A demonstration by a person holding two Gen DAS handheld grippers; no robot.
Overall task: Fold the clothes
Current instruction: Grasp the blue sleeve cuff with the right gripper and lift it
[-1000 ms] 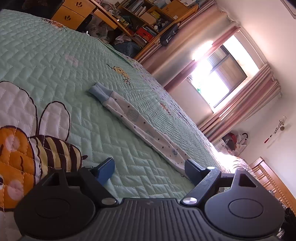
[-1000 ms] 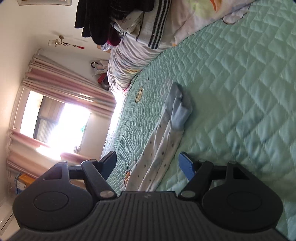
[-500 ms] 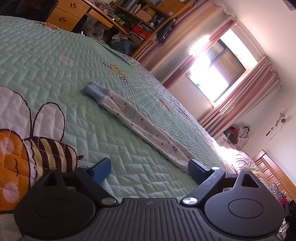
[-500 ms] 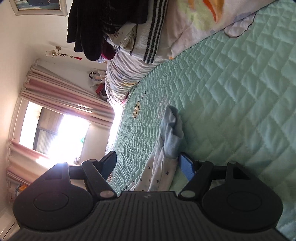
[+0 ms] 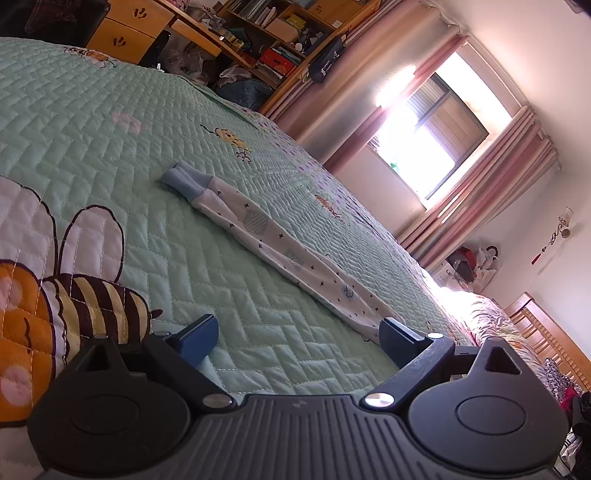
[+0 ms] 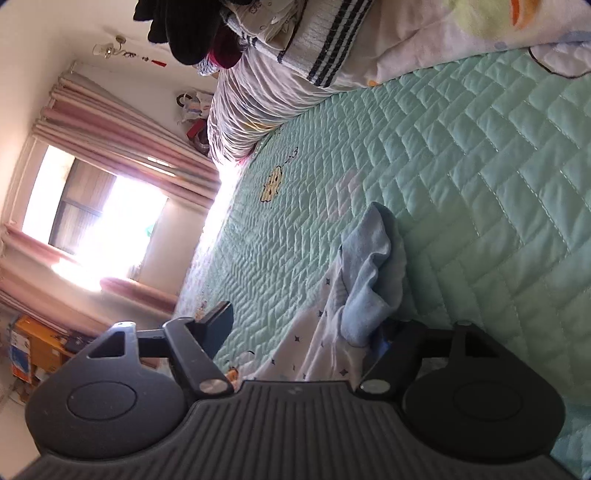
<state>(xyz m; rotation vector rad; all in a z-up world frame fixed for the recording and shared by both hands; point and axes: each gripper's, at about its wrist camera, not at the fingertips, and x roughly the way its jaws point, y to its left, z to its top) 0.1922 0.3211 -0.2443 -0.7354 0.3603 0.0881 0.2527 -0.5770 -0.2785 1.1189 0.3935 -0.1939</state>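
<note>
A long, narrow folded garment [image 5: 280, 251], white with small stars and blue cuffs [image 5: 183, 181], lies flat on the green quilt [image 5: 110, 147]. My left gripper [image 5: 299, 334] stands open low over the quilt. Its right fingertip [image 5: 397, 336] is beside the garment's near end, with only quilt between the jaws. In the right wrist view a blue-trimmed end of the garment [image 6: 369, 280] lies between the jaws of my right gripper [image 6: 303, 332], which are closing. The cloth drapes over the right finger [image 6: 388, 341]; the left finger [image 6: 218, 325] stands apart from it.
Pillows and heaped bedding [image 6: 332, 55] lie at the head of the bed, with dark clothes [image 6: 184, 26] hanging above. A wooden desk and cluttered shelves [image 5: 240, 33] stand past the bed's far edge. A curtained window [image 5: 424, 125] glares. A bee patch [image 5: 55, 295] is on the quilt.
My right gripper moved forward onto the garment's blue end and its jaws narrowed around it. The left gripper's jaws widened slightly while it stayed in place.
</note>
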